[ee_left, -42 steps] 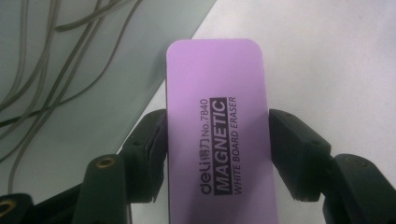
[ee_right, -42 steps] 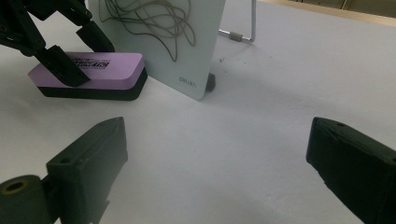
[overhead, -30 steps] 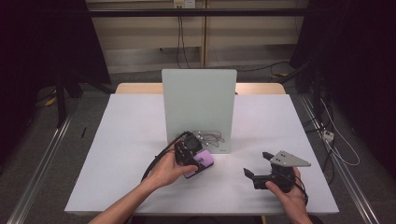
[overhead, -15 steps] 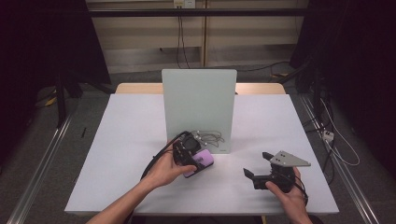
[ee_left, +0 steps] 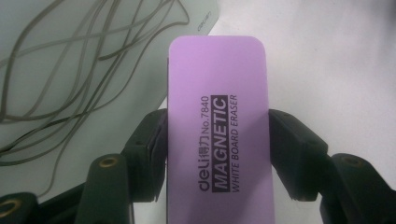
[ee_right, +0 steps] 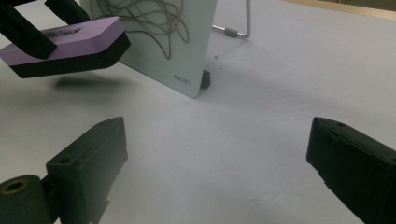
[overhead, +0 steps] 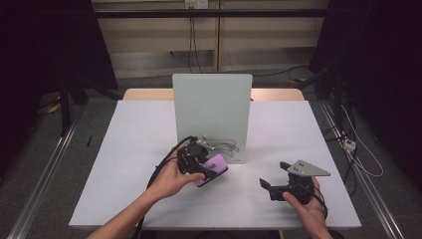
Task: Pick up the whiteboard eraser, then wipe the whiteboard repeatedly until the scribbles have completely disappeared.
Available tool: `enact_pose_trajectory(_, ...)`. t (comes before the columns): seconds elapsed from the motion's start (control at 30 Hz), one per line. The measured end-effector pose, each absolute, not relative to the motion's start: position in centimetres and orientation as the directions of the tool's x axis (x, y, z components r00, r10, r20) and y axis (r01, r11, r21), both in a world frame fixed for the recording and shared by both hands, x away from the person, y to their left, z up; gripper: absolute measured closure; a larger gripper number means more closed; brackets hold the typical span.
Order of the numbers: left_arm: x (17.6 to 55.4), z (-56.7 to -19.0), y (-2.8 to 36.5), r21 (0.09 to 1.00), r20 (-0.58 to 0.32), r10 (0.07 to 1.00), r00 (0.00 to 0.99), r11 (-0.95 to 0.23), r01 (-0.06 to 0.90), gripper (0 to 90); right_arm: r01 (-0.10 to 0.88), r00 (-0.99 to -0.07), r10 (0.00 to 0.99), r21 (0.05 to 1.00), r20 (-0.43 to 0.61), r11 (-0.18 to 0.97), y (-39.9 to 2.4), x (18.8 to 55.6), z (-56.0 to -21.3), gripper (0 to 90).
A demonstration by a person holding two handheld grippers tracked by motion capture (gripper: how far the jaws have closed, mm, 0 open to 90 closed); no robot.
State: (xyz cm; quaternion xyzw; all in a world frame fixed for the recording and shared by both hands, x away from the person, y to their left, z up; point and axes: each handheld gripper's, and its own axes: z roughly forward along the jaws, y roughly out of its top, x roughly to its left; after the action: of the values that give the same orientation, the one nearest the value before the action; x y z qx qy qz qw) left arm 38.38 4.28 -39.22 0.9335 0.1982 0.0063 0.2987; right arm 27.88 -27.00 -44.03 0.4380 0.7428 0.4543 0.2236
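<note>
So the left gripper is clamped on a purple eraser, one jaw pressed against each long side, label facing up. The eraser hangs just above the white table, right in front of the upright whiteboard, which has grey scribbles near its bottom edge. Meanwhile the right gripper sits off to the right near the table's front edge, jaws spread wide with nothing between them.
</note>
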Motion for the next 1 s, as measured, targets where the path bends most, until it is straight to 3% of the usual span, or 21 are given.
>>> enact_pose_trajectory(1.0,37.9,-37.0,7.3,0.678,-0.088,0.390,0.917,-0.651,0.342,41.3,0.436,-0.534,0.843,0.876,0.066,0.208,-27.2,27.3,-43.9,5.8)
